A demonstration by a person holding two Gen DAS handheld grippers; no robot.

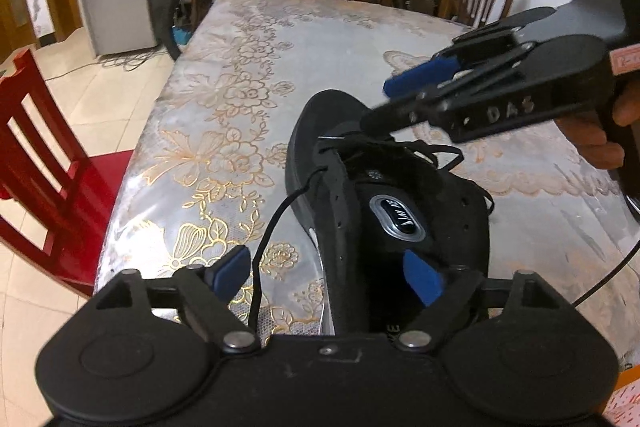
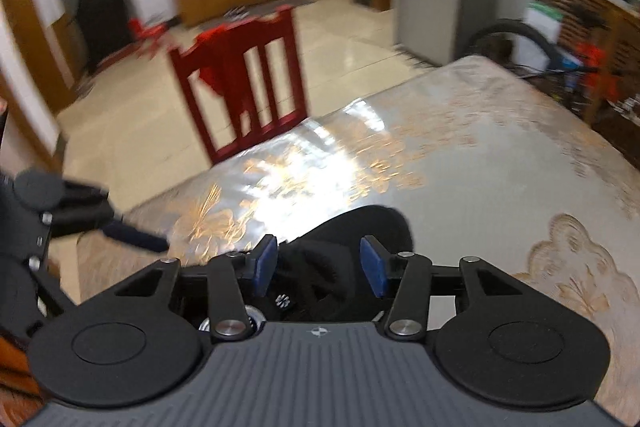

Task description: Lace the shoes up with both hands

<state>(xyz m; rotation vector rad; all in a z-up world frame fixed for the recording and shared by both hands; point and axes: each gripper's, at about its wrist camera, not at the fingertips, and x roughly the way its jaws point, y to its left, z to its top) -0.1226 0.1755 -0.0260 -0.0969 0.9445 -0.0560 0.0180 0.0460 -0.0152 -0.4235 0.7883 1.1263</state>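
Shoe, black, lies on the table with its toe pointing to 12 o'clock in the left wrist view, its open tongue and silver-rimmed oval label facing up. Left gripper stands wide: its 2 blue pads sit at 9 and 3 o'clock of the shoe's near side wall, neither pressing on it, and 1 loose end of the black lace runs from an eyelet down between them toward 6 o'clock. Right gripper reaches in from 2 o'clock, held by a hand, its tips over the front eyelets where the lace is bunched; whether they touch the lace cannot be told. In the blurred right wrist view, that gripper's jaws stand apart, nothing clamped, with the shoe's toe at 12 o'clock just beyond the pads. Red chair stands at the table's edge, at 11 o'clock there.
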